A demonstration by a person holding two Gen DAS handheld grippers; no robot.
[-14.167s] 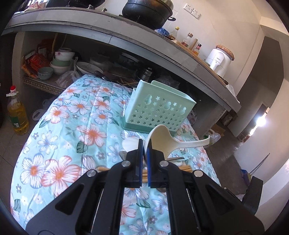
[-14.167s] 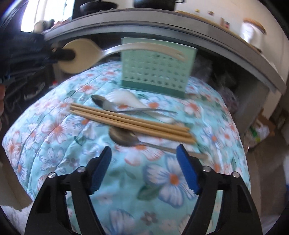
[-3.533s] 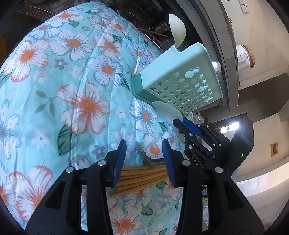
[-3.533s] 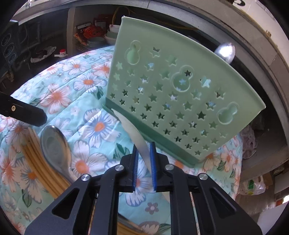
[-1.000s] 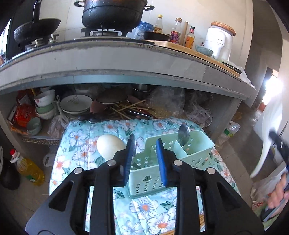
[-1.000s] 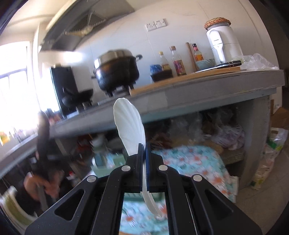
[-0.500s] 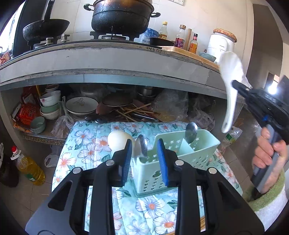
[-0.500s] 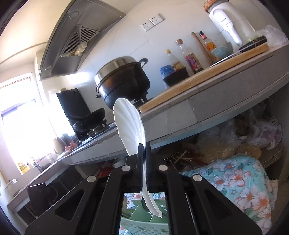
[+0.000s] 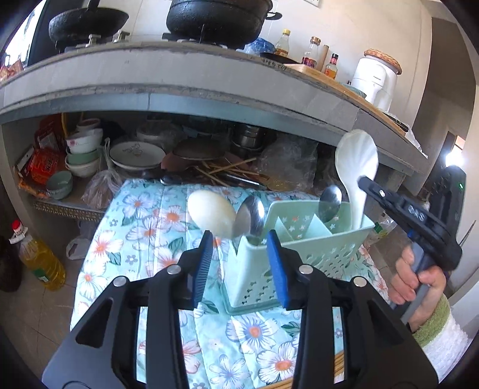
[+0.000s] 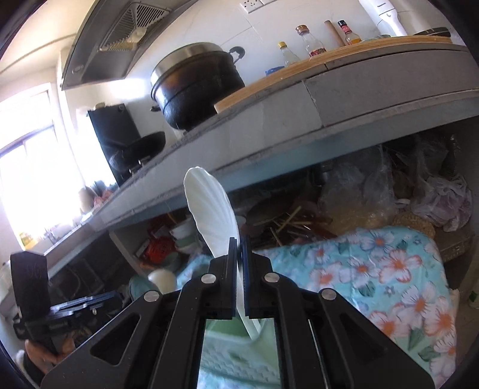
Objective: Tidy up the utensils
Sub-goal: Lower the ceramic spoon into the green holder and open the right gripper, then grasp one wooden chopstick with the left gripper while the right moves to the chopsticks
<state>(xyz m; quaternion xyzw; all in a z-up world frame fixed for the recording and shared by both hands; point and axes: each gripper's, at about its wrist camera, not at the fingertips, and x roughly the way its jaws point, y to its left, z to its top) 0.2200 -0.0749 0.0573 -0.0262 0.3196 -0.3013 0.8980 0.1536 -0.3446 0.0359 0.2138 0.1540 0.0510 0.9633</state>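
Spoon of white plastic (image 9: 356,161), with a shell-ribbed bowl, stands upright at the right of the left wrist frame, bowl up, its handle tip dipping into the rightmost compartment of the mint-green utensil caddy (image 9: 302,254). The right hand-held gripper (image 10: 238,245) is clenched on the spoon's neck just below the bowl, blue pads pressed to either side. In the caddy a metal spoon (image 9: 330,199) stands in the next compartment, and another metal spoon (image 9: 250,215) and a cream ladle (image 9: 211,212) stand at its left end, bowls upward. The left hand-held gripper (image 9: 239,263) is released, its pads spread apart and grasping nothing, at lower centre of its frame just in front of the caddy. Wooden chopsticks (image 9: 338,363) lie on the floral-clothed tabletop (image 9: 143,215) at the lower right edge. Behind, a concrete counter (image 9: 209,74) carries a black pot (image 9: 215,18).
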